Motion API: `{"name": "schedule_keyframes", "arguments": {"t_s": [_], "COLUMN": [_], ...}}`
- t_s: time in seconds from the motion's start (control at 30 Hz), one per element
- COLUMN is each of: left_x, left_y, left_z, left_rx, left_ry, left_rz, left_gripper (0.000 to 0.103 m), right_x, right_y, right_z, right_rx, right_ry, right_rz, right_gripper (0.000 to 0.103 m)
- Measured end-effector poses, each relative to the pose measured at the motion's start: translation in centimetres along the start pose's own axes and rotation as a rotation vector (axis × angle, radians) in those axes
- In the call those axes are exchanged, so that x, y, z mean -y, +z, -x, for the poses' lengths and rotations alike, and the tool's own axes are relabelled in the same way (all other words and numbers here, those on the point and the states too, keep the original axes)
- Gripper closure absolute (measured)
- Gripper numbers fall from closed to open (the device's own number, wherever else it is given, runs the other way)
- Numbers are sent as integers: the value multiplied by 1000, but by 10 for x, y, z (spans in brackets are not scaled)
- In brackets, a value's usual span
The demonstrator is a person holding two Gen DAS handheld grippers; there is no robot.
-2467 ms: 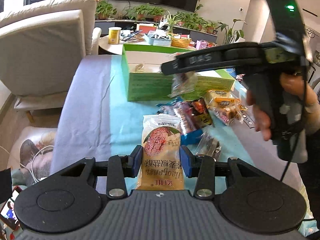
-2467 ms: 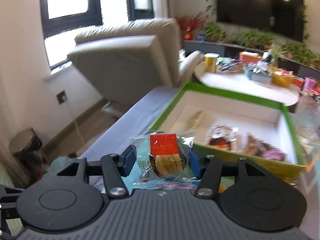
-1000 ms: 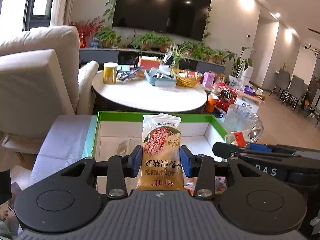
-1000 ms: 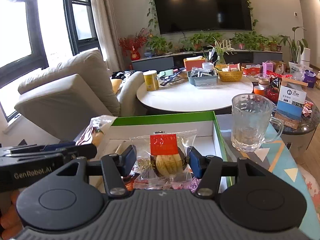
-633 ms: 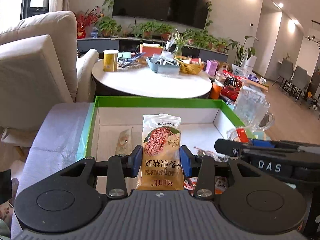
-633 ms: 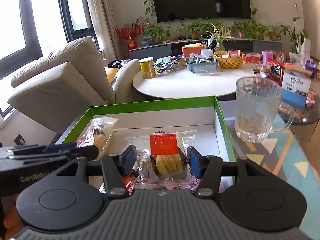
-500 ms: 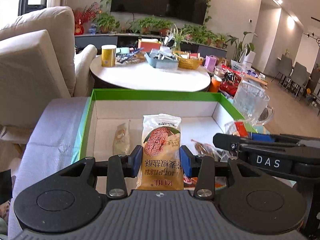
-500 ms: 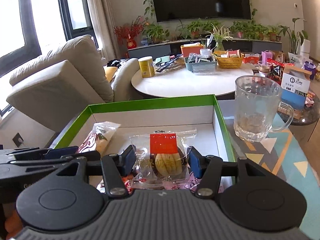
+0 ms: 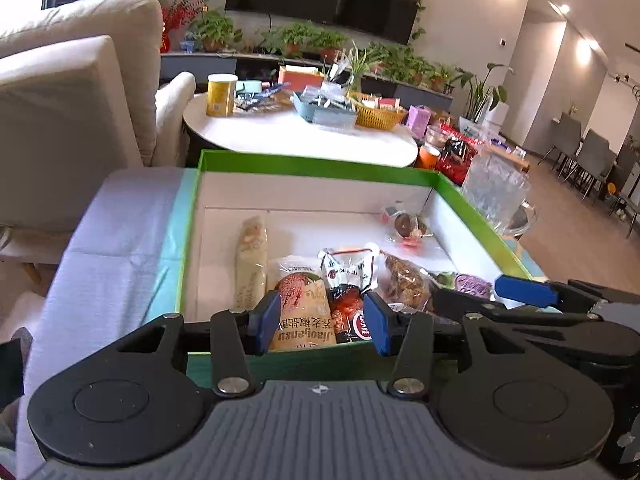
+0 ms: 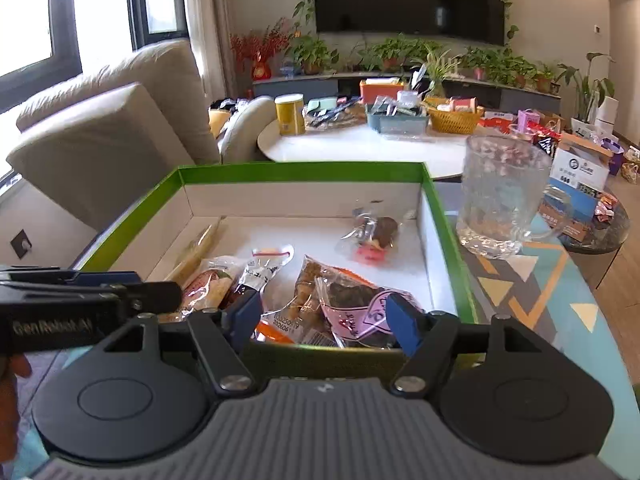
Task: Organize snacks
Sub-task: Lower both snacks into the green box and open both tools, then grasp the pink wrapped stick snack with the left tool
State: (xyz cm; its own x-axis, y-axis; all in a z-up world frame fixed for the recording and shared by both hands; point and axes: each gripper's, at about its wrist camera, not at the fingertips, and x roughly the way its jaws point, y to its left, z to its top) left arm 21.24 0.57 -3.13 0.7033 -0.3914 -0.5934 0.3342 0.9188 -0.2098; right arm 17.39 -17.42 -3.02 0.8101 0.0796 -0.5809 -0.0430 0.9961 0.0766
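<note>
Nearest to us, the left gripper (image 9: pixel 320 322) has just been opening: its blue pads stand apart, and the cream packet with the red biscuit picture (image 9: pixel 302 312) lies between them against the near wall of the green box (image 9: pixel 304 160), the left pad beside its edge, a clear gap at the right pad. Our right gripper (image 10: pixel 325 318) is spread too, with nothing pinched; through the gap we see the pink-labelled packet (image 10: pixel 362 312) and other wrapped snacks lying on the white floor of the box. Beside the cream packet lie a clear packet with a red seal (image 9: pixel 348 268), a brown crumbly snack (image 9: pixel 404 276) and, along the left side, a long pale stick packet (image 9: pixel 252 256). Farther in, near the right wall, a small wrapped dark sweet (image 10: pixel 374 234) lies alone. Just right of the box a glass mug (image 10: pixel 500 196) stands on the patterned cloth. Beyond it we see the round white table (image 10: pixel 360 144) with a yellow tin (image 10: pixel 291 120) and a wicker basket (image 10: pixel 454 120), a beige armchair (image 10: pixel 112 132) to the left, and a dark television (image 10: pixel 408 0) on the far wall.
</note>
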Motion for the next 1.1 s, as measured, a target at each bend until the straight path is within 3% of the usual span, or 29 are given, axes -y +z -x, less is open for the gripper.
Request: {"name": "schedule_keyframes", "arguments": {"t_s": [0.17, 0.33, 0.4, 0.57, 0.73, 0.93, 1.03, 1.07, 1.1], "left_x": [0, 2, 1, 1, 8, 29, 28, 26, 24], "left_y": [-4, -22, -33, -50, -55, -68, -70, -71, -70], "left_z": [27, 45, 49, 34, 21, 11, 15, 19, 23], "left_rx": [28, -5, -18, -126, -151, -142, -144, -140, -128], "left_ry": [4, 23, 23, 5, -9, 54, 37, 27, 18], "left_rz": [-5, -28, -22, 27, 103, 5, 0, 15, 20], "left_gripper": [58, 58, 52, 51, 50, 45, 52, 63, 84], "right_x": [1, -4, -6, -11, -16, -13, -7, -5, -4], "right_y": [-2, -8, -11, -19, -35, -52, -54, -54, -54], "right_z": [19, 36, 43, 59, 80, 90, 89, 89, 88], "right_rx": [25, 37, 43, 53, 67, 58, 49, 48, 47], "right_ry": [-1, 6, 8, 19, 28, -24, -27, -27, -25], "right_rz": [17, 45, 58, 73, 105, 156, 128, 116, 105], "right_gripper": [58, 58, 58, 58, 58, 58, 58, 58, 58]}}
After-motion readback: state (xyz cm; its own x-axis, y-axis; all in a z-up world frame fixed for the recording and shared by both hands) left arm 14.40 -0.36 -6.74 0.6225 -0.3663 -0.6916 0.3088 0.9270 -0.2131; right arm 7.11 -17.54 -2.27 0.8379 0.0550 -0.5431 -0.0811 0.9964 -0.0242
